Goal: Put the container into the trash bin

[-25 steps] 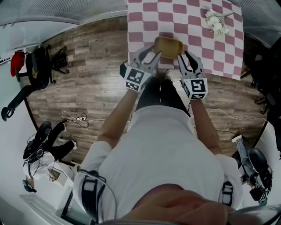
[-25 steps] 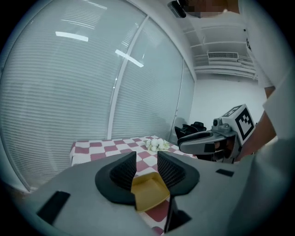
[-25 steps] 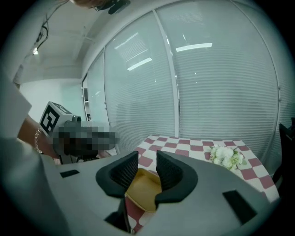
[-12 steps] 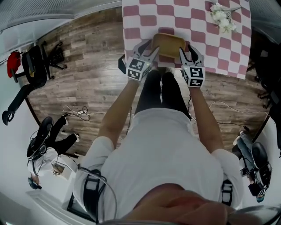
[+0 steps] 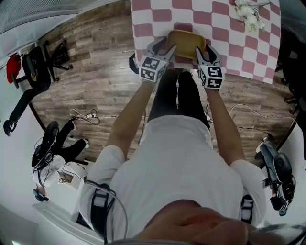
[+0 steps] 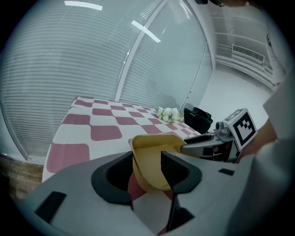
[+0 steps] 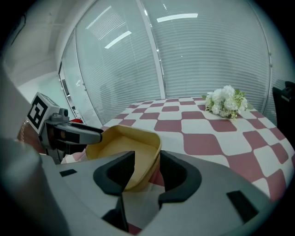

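head view, thing: container (image 5: 186,40) sits on the counter (image 5: 224,33), at its near edge, open side up.
head view, claws: your left claw (image 5: 166,47) and right claw (image 5: 203,51) are over the counter's near edge, one at each end of the container.
head view, change: a second ago you carried the container higher over that same edge. Both claws have since come down and it looks set down on the counter.
head view, other: flowers (image 5: 251,14) lie at the counter's far right corner. No trash bin shows.
left gripper view: left claw (image 6: 146,168) is opening, nearly full wide. The container's (image 6: 154,152) end wall is between the jaws but looks loose, not pinched. The counter (image 6: 92,133) lies under it.
right gripper view: right claw (image 7: 146,170) is also opening wide. It straddles the other end wall of the container (image 7: 122,143) with no squeeze visible. The flowers (image 7: 226,103) are far back on the counter (image 7: 221,143).
meaning: you are letting go on the counter, so nothing is binned yet. Likely you'll need to re-grip and find the bin away from the counter.
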